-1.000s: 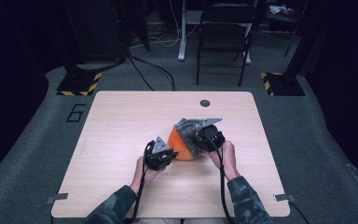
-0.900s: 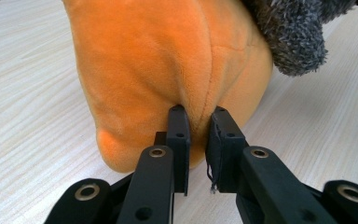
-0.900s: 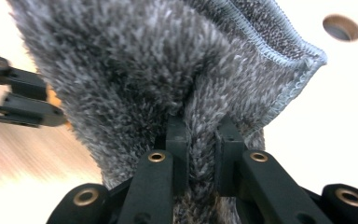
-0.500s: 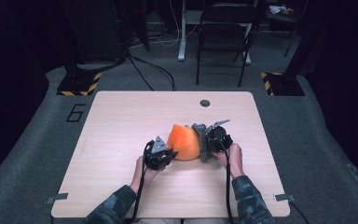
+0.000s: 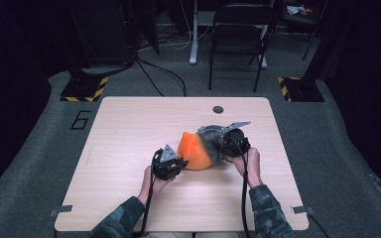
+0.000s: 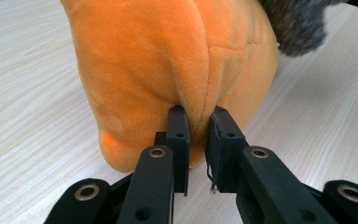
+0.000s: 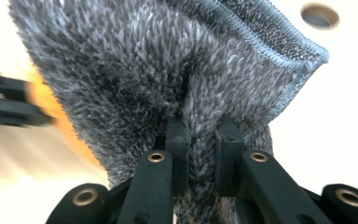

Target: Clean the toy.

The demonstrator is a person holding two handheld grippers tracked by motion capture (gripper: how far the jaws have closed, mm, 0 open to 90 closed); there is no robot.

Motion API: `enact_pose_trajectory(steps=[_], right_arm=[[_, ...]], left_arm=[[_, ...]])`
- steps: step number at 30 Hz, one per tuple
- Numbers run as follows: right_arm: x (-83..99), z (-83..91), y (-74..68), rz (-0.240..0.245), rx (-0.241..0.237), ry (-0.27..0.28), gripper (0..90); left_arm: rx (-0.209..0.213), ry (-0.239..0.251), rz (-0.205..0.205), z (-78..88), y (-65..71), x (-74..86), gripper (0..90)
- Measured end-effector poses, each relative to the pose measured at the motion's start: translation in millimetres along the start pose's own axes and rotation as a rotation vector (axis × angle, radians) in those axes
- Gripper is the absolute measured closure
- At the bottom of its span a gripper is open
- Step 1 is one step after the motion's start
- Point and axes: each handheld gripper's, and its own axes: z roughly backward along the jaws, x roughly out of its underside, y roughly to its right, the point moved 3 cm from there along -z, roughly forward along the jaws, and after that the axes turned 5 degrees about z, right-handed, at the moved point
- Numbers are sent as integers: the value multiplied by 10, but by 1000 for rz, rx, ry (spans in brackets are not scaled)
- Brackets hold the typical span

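Nearest to me, two camouflage sleeves come in over the near edge of the tabletop. My left gripper sits low on the wood at left of centre; in the left gripper view its jaws stand nearly closed, pinching a fold of the orange plush along a seam. The plush rests on the tabletop near its middle, just beyond that gripper, seen from above as an orange mound. My right gripper is on the opposite side of the mound, raised slightly; in the right gripper view its jaws are clamped down on a pinch of shaggy grey cloth with a stitched blue-grey hem. From above the grey cloth lies against the right flank of the orange plush, touching it. The left edge of the right gripper view is blurred. Farther off, a small round hole sits in the tabletop near its far edge. Beyond the table stands a dark folding chair on grey carpet, with hazard-striped stand bases to either side.
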Motion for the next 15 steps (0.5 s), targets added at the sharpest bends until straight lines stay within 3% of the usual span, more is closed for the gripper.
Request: enact_pose_trajectory(steps=[2,5,8,11,15], right_arm=[[-45,18,-83,22,-5,4,799],[-3,-123,-187,59,-19,-53,799],[32,-211,-205,54,-4,-50,799],[45,-206,-170,53,2,-43,799],[63,-222,-139,40,7,-42,798]], left_arm=[[3,3,5,0,-5,2,798],[4,2,2,-1,-3,2,793],[10,4,-2,4,0,-5,766],[-12,-14,-45,28,22,-40,671],[-34,-30,-59,34,52,-56,557]])
